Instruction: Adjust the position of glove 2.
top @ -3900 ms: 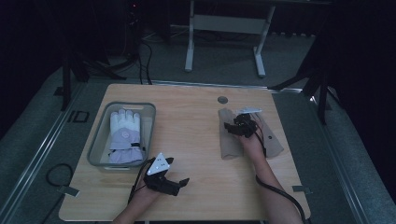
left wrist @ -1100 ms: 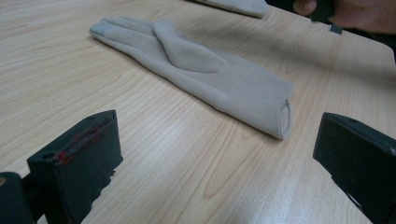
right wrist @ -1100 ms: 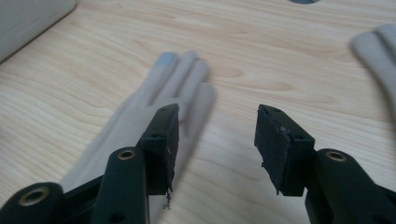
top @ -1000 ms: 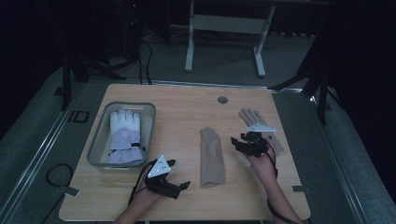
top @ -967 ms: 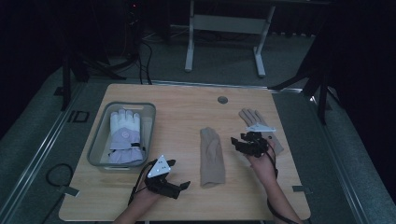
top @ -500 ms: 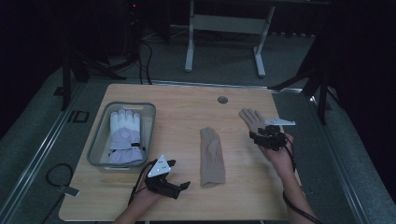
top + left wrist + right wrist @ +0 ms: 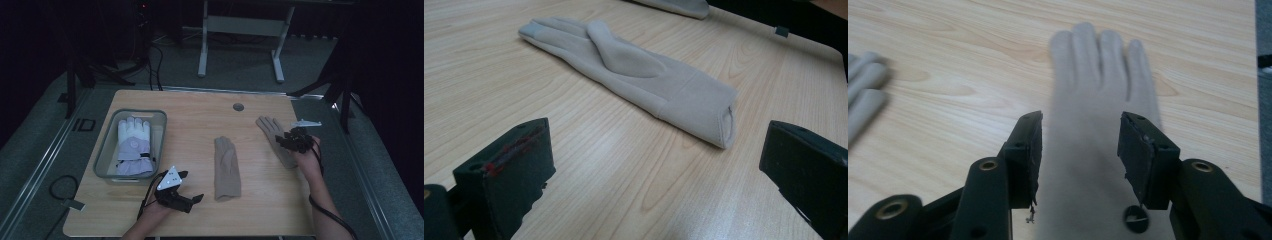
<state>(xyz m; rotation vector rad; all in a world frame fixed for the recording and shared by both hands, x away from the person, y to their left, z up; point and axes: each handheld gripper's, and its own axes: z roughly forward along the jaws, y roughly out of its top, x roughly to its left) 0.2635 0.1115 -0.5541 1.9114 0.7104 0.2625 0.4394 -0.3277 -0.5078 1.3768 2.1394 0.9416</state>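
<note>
The right gripper (image 7: 1080, 150) stands half open over the far beige glove (image 7: 1098, 150), at 3 o'clock on the table (image 7: 200, 110); whether it touches, I cannot tell. The left gripper (image 7: 649, 170) gapes wide, holding nothing, near the middle beige glove (image 7: 634, 80).

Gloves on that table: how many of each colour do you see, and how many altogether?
Beige gloves: 2, one mid-table, one under the right gripper.
White-and-lilac gloves: 1 showing, in the grey bin.
Total: 3
</note>
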